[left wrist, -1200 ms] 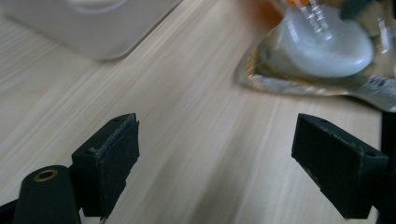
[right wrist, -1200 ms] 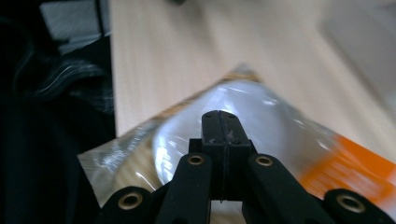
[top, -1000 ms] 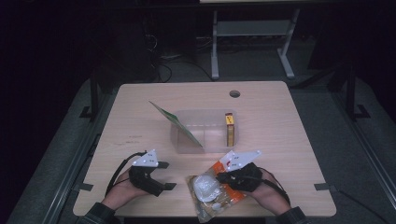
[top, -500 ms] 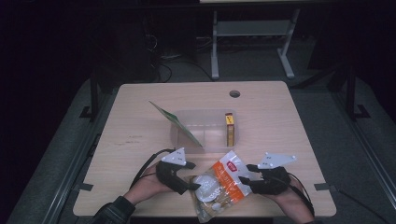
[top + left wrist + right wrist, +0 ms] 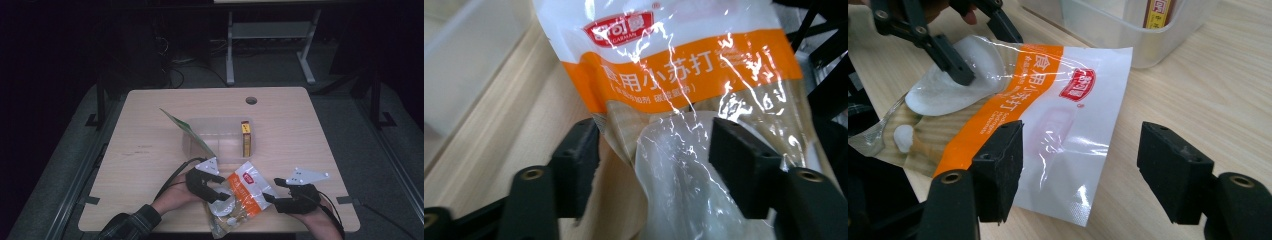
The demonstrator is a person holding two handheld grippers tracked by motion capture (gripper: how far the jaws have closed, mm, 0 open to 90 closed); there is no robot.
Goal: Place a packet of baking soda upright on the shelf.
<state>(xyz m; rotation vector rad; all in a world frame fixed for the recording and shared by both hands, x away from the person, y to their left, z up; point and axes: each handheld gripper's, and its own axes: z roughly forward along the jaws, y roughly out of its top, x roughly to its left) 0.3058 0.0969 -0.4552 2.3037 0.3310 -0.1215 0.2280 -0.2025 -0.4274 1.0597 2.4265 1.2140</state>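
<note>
A snack bag (image 5: 242, 192) with an orange band, a white top and a clear lower part lies flat near the table's front edge. My left gripper (image 5: 222, 189) is open, and the bag's clear lower part (image 5: 674, 60) lies between its jaws. My right gripper (image 5: 272, 191) stands open just right of the bag. In the right gripper view its jaws (image 5: 1083, 170) straddle the white top corner of the bag (image 5: 1058, 125), low over the wood. The left gripper (image 5: 988, 55) shows there at the bag's far end.
A clear plastic container (image 5: 220, 122) stands mid-table behind the bag. A yellow and red box (image 5: 245, 137) stands inside it at the right, and a green packet (image 5: 187, 131) leans on its left rim. A cable hole (image 5: 251, 100) sits farther back.
My right gripper has moved right, off the bag. My left gripper has moved right, and its jaws now straddle the bag's clear part.
</note>
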